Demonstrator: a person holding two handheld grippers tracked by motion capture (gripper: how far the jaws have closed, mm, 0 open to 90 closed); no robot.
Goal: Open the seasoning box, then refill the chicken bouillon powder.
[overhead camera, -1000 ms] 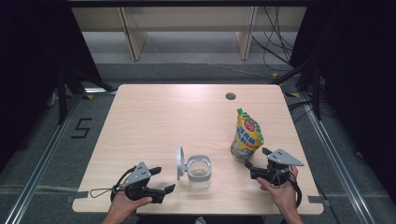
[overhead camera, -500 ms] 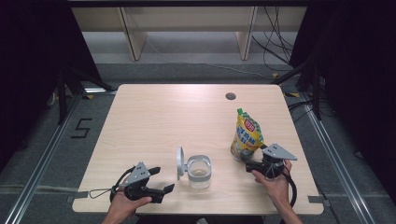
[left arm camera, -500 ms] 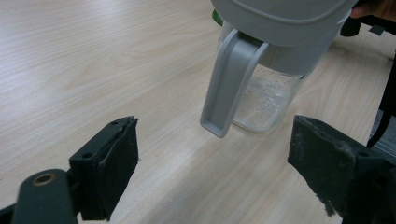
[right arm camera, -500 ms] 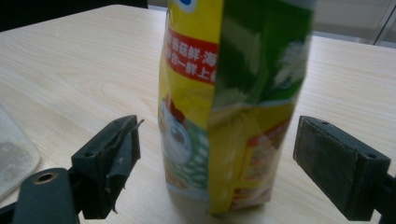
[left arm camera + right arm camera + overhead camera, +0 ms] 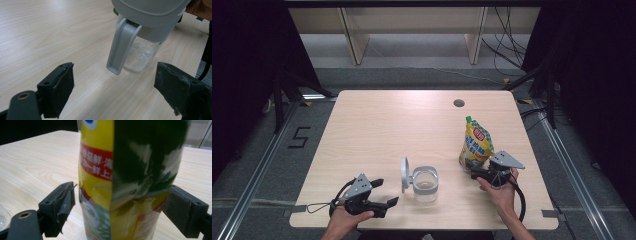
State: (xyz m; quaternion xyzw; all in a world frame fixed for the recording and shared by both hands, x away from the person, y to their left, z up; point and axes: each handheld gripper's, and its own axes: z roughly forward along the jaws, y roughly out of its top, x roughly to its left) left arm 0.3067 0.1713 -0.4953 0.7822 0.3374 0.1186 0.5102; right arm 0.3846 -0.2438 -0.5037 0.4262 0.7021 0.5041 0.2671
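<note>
Right gripper view, glossy crinkled yellow pouch between open tongs

I see my right tool with its jaws at the base of the upright yellow pouch; my left tool rests near the clear jar (grey lid flipped up) on the table.

Glossy foil pouch, clear plastic jar, matt wood table
</note>
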